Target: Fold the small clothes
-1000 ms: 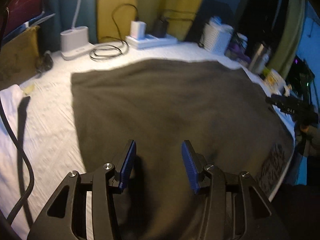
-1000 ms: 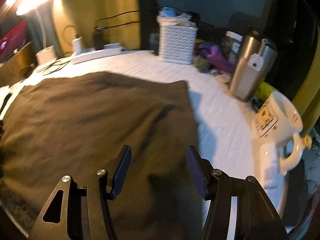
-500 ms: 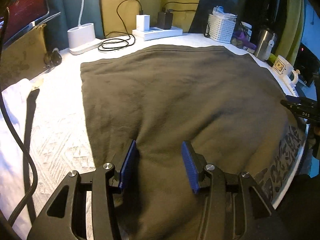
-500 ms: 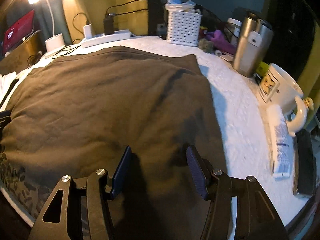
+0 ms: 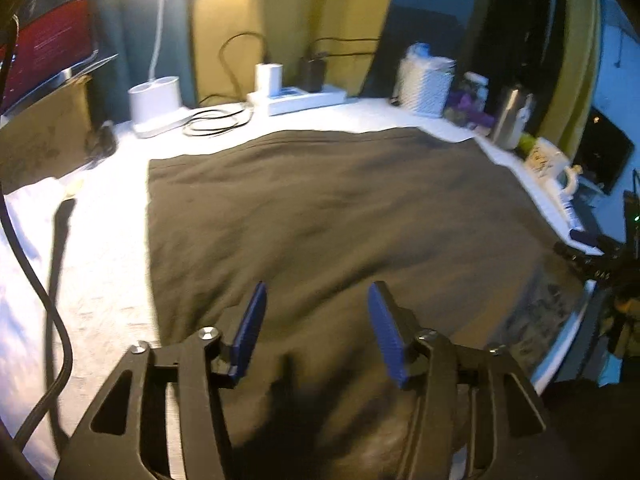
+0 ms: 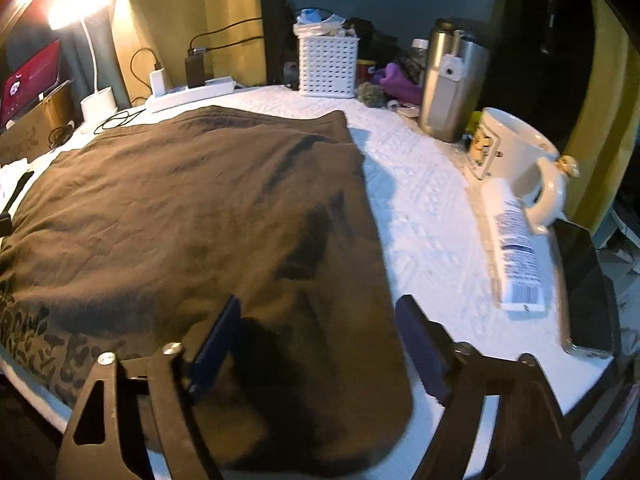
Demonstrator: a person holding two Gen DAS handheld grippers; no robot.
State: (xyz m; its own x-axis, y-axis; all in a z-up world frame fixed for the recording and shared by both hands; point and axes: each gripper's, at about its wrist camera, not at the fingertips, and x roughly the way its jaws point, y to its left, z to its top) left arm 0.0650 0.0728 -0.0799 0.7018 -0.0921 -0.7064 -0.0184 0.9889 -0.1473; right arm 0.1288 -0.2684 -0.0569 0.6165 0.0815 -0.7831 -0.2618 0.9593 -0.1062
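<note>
Broadly, a white textured table cover (image 6: 420, 216) fills both views, and on it lies a dark brown cloth garment (image 5: 340, 216), spread flat and taking up most of the surface. A printed pattern shows along its near edge, which reaches the table's front rim in the right wrist view (image 6: 36, 340).

Over the garment's near part hangs the left gripper (image 5: 316, 332), black with blue pads; its jaws are opening and nothing is between them, the cloth lying below. The right gripper (image 6: 316, 344) hangs above the garment's near right corner, its jaws also opening, empty, with the cloth's right edge passing beneath the gap.

Along the far side stand a white perforated plastic basket (image 6: 328, 66), a steel insulated tumbler (image 6: 448, 92) and a white power strip (image 6: 188, 94) with chargers plugged in. To the right of the garment, well apart from it, sit a white ceramic mug (image 6: 516, 148) and a white tube (image 6: 516, 248) lying just beside it.
</note>
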